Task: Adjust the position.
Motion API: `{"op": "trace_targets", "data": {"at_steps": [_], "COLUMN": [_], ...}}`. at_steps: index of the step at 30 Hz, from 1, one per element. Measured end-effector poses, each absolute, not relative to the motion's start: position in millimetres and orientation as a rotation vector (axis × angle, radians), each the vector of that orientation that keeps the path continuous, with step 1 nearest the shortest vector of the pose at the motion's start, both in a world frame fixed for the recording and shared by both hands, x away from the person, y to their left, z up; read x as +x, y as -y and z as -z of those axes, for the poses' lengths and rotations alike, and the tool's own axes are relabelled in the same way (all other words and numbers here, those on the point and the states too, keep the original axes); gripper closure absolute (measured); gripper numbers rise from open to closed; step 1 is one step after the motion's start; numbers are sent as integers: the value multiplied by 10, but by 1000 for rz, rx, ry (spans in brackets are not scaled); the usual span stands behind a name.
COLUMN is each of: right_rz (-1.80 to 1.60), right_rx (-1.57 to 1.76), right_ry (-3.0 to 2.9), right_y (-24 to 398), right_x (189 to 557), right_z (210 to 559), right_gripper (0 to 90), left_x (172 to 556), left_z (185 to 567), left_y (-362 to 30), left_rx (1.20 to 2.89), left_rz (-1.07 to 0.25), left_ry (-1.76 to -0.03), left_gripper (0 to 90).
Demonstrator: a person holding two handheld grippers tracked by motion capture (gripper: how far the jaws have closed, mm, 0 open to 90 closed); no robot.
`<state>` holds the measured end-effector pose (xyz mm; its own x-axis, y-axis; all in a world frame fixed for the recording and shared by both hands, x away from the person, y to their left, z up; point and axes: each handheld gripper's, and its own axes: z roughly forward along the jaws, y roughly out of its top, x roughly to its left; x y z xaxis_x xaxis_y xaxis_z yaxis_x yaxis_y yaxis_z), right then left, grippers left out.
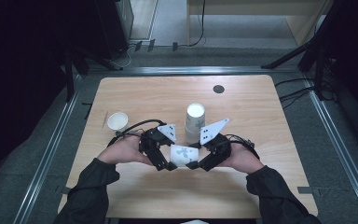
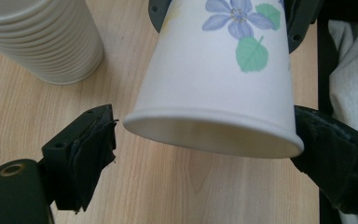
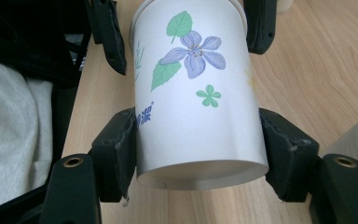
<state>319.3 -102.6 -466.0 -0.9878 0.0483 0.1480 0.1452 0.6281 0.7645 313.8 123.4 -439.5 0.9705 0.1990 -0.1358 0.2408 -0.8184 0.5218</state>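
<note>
Work in hand: a flowered paper cup [image 1: 182, 154] is passed between the two tools above the surface [image 1: 261, 116], near the person's edge.
Cup's place: lying on its side in the air, between both tools, just in front of the cup stack [image 1: 195, 122].
Long axis: level, running from one tool to the other; the mouth rim faces the left side, the base faces the right.
Right tool [image 3: 200, 154]: clamped on the cup near its base, both pads pressing the wall.
Left tool [image 2: 205, 144]: jaws wide around the mouth rim; one pad stands clear of the rim, the other looks just beside it, no squeeze visible.
Nearer hand: both equally close; only the right one carries the cup.
Deciding relation: the rim sits between the left jaws, so I judge the right hand can draw the cup away along its axis.
Elsewhere: a single cup [image 1: 117, 121] stands well to the left.
</note>
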Motion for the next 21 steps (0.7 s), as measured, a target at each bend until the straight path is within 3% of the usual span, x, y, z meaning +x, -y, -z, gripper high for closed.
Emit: {"op": "trace_targets", "data": {"at_steps": [21], "right_rz": [1402], "right_rx": [-152], "right_ry": [2674], "right_y": [1141], "right_x": [3228], "right_z": [4545], "right_gripper": [348], "left_x": [3058], "left_z": [4469], "left_y": [-1529], "left_rx": [2284], "left_rz": [143], "left_ry": [-429], "left_gripper": [75]}}
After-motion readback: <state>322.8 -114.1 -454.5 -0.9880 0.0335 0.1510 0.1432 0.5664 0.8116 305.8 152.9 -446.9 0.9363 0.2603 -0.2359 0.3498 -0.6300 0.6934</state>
